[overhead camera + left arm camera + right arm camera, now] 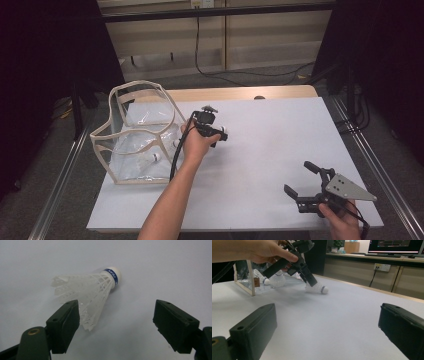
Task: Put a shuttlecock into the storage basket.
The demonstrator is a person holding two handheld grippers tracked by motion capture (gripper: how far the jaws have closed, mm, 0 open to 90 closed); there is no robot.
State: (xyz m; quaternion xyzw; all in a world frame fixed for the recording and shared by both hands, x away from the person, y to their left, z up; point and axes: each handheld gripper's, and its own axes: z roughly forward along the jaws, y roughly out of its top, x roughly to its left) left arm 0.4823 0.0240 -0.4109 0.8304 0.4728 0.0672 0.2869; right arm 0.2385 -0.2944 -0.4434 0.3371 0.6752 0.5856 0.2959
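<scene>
A white feather shuttlecock [92,287] with a blue band at its cork lies on its side on the white table [270,145]. My left gripper [116,312] is tilted down over it with its jaws open. One jaw is close to the feather skirt and the other stands well clear. In the high view the left gripper [216,135] is just right of the clear bag, over the shuttlecock [224,136]. My right gripper [300,182] is held low near the table's front right, open with nothing between its jaws [327,315]. From there I see the left gripper [308,278] over the shuttlecock [317,288].
A clear plastic bag with beige trim [112,132] stands open at the table's left. Other shuttlecocks [150,159] lie inside it [278,280]. Metal rails run along both sides of the table. Cables hang by the far wall.
</scene>
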